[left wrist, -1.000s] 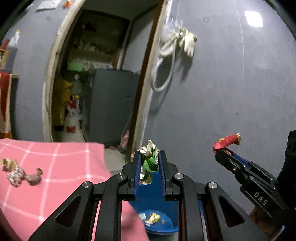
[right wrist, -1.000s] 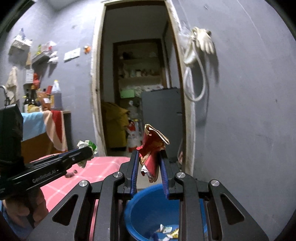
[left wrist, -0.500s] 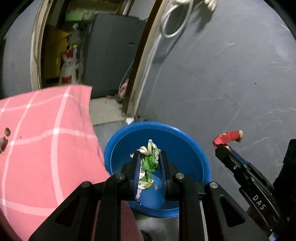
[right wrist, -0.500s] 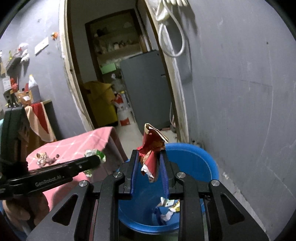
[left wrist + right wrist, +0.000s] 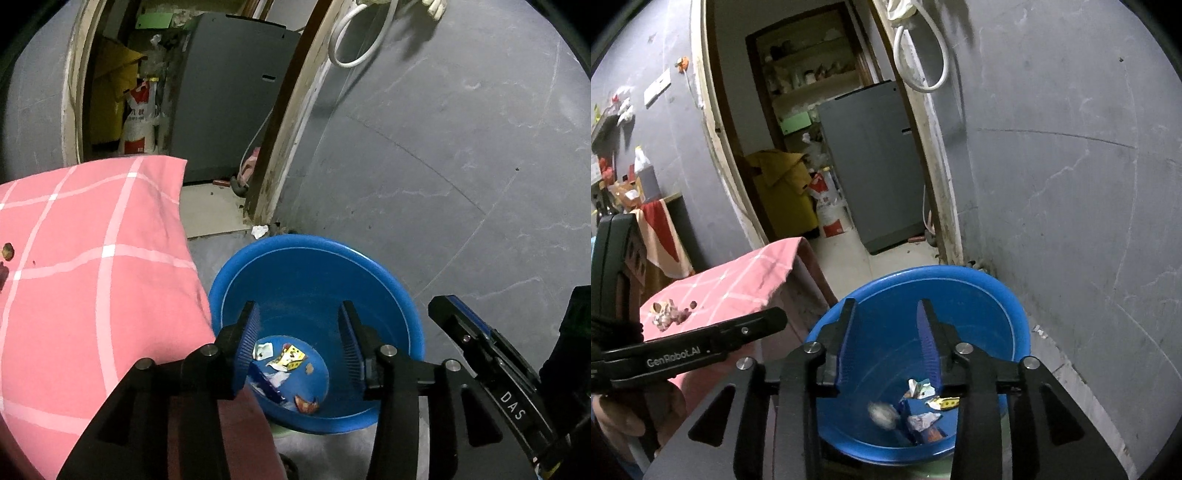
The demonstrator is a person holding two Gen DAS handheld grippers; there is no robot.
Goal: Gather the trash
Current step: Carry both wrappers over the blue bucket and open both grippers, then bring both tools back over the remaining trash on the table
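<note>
Now both claws hang over the blue basin, their jaws parted with nothing between the ribbed blue pads. The left claw (image 5: 299, 332) has just been opening; its jaws stand moderately wide and frame the basin's floor. The right claw (image 5: 884, 328) has also just been opening, a little less wide, and is likewise empty. In the left wrist view the right claw reaches in from the lower right edge, just beside the basin's rim; in the right wrist view the left claw lies across the lower left, held by a hand (image 5: 631, 410).

Below them the blue basin (image 5: 369, 280) stands on the grey floor, against the hanging edge of the counter's pink checked cloth (image 5: 92, 258). The trash (image 5: 284, 360) lies on the basin's bottom: crumpled wrappers, one white, one yellow, one reddish. In the right wrist view a blurred greyish wad (image 5: 882, 413) shows inside the basin near its bottom.

More scraps (image 5: 666, 314) sit on the cloth near the counter's left edge. A small white scrap (image 5: 259, 231) lies on the floor at the foot of the door frame. Beyond the doorway stand a grey cabinet (image 5: 871, 170) and a yellow box (image 5: 783, 188).
</note>
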